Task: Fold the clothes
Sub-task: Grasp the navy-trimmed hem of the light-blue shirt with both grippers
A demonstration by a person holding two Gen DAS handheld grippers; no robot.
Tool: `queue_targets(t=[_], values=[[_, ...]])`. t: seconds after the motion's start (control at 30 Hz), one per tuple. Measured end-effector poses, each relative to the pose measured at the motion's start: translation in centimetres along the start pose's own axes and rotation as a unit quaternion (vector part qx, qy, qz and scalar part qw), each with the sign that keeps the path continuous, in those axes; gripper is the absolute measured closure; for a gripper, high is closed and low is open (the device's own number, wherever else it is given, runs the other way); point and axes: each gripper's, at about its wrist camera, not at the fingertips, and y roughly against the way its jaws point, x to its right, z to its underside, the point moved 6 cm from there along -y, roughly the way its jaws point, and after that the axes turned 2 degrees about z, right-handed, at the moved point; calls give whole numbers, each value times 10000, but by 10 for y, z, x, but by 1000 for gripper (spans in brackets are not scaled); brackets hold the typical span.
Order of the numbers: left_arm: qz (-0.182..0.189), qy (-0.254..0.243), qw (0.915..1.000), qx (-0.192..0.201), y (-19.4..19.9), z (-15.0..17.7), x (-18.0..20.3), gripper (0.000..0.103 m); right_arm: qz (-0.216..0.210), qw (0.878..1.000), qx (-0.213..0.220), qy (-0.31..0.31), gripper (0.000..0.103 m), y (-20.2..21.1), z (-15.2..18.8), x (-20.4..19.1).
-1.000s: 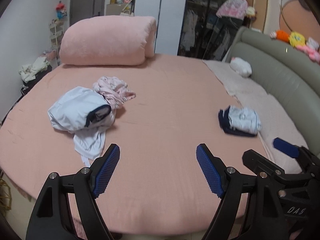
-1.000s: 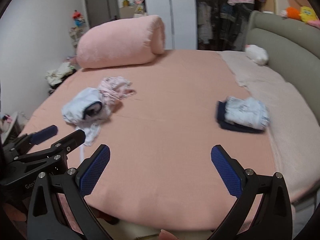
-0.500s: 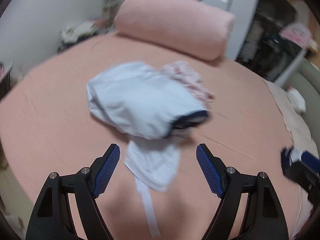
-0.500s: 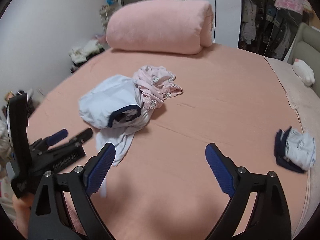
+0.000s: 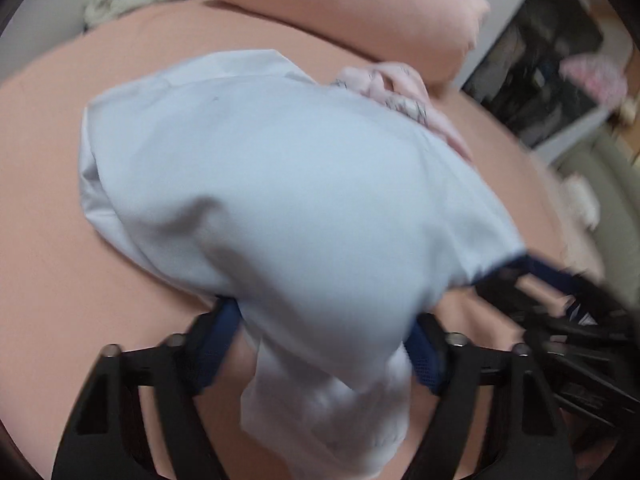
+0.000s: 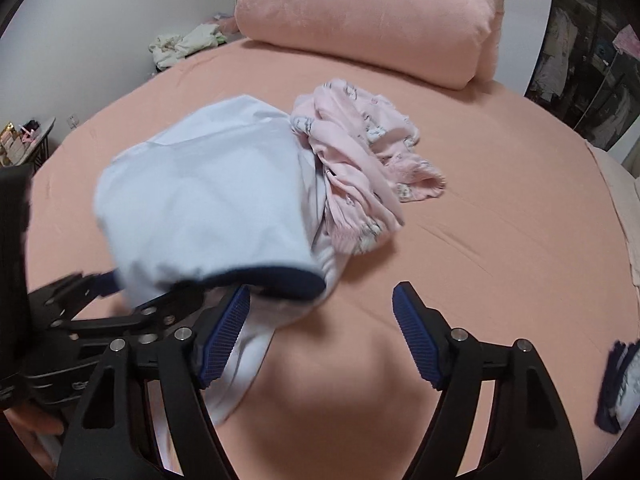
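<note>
My left gripper (image 5: 324, 352) jaws apart round the white shirt (image 5: 280, 200) hem. Right gripper (image 6: 320, 336) jaws apart just right of its navy edge (image 6: 264, 276); bed (image 6: 520, 240) bare beyond.

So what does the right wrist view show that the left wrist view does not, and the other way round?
Only the right wrist view shows the right gripper open over the bed, a folded pile at the right edge, and all of the pink garment. Only the left wrist view shows the left gripper open, with the lower white cloth of the white shirt lying between its fingers. Both show the white shirt, the pink bedsheet and the rolled blanket.
</note>
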Motion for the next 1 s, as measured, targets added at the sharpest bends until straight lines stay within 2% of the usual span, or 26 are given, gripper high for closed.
queue_targets(t=[0.03,0.07,0.1,0.17,0.23,0.3,0.37,0.43,0.47,0.63,0.67,0.7,0.77,0.8,0.83,0.87,0.9,0.97,1.0], values=[[56,121,9999,57,-1,-3,-5,51,-182,9997,-142,-36,34,-10,-2,-2],[121,193,9997,115,-1,-5,-7,55,-411,9987,-297,-82,66,-20,-5,-4],[125,181,9996,180,1,-6,-6,61,-595,9975,-347,-137,86,-23,-8,-6],[42,30,9993,364,7,-9,0,69,-826,9959,-297,-218,87,-20,-14,-10],[-55,-192,9981,583,19,-11,10,76,-844,9962,-128,-177,95,-8,-18,-13],[-68,-379,9963,764,32,-12,22,84,-745,9972,77,-48,97,9,-19,-15],[34,-577,9942,904,47,-12,39,85,-536,9983,234,62,98,25,-18,-13],[86,-826,9914,1016,61,-7,54,92,-430,9985,330,56,98,40,-19,-7],[101,-900,9906,1025,65,-2,59,102,-400,9985,375,25,98,49,-17,-4],[175,-1271,9860,1067,87,21,84,102,-297,9981,536,-62,99,85,-4,5],[49,-1274,9861,1063,83,22,84,102,-303,9982,507,-82,99,88,1,4],[-19,-1203,9875,1022,78,21,83,102,-314,9984,464,-105,99,89,4,5],[110,-896,9920,882,76,25,69,101,-310,9986,401,-114,99,92,10,4],[100,-769,9933,859,73,22,62,96,-319,9986,397,-125,99,93,12,3],[53,-665,9941,859,70,19,55,87,-343,9985,404,-130,98,94,12,2],[5,-562,9947,859,67,16,48,60,-359,9985,391,-123,98,94,11,0],[-5,-513,9947,893,65,16,46,45,-367,9986,365,-111,98,93,10,-2],[-101,-491,9942,954,60,12,43,45,-343,9989,292,-102,97,86,12,-2],[-199,-559,9936,964,58,10,41,45,-306,9992,247,-101,87,79,12,-1]])
